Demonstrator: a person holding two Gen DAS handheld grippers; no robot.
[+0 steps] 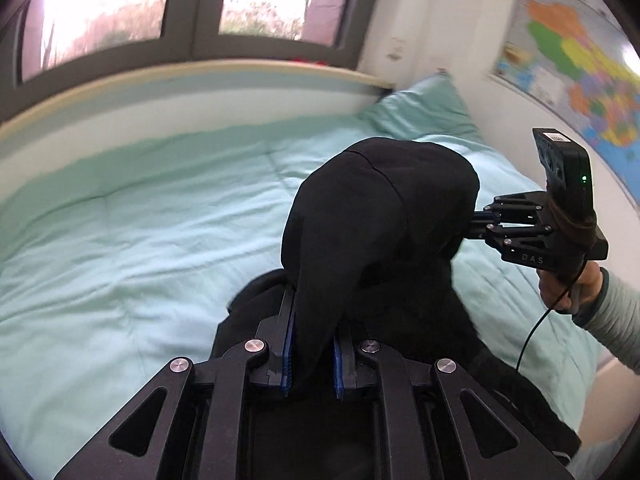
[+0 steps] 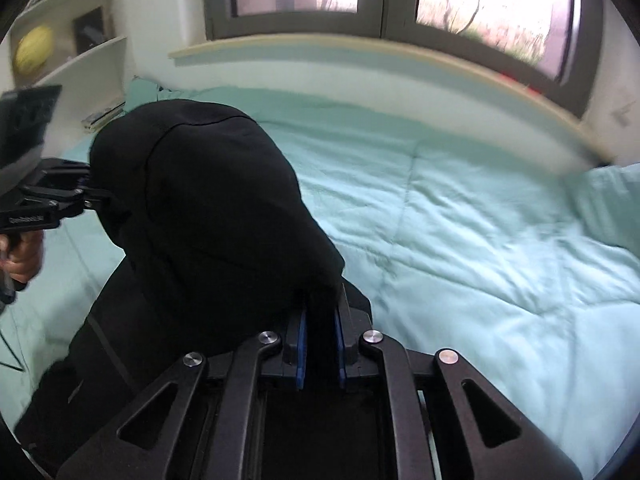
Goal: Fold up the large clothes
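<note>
A large black garment (image 1: 380,208) hangs lifted above a mint-green bed (image 1: 140,220), held taut between both grippers. My left gripper (image 1: 314,312) is shut on one edge of it, cloth pinched between the blue pads (image 1: 289,344). My right gripper (image 1: 474,222) comes in from the right and is shut on the opposite edge. In the right wrist view the garment (image 2: 216,208) bulges up and left, my right gripper (image 2: 320,320) clamps its near edge, and my left gripper (image 2: 100,196) grips the far left edge. The garment's lower part drapes down below both grippers.
A mint pillow (image 1: 420,108) lies at the bed's head by the wall with a coloured map (image 1: 580,72). A window (image 1: 180,4) and a pale sill (image 2: 360,56) run along the far side. White shelves (image 2: 72,56) stand at the bed's foot.
</note>
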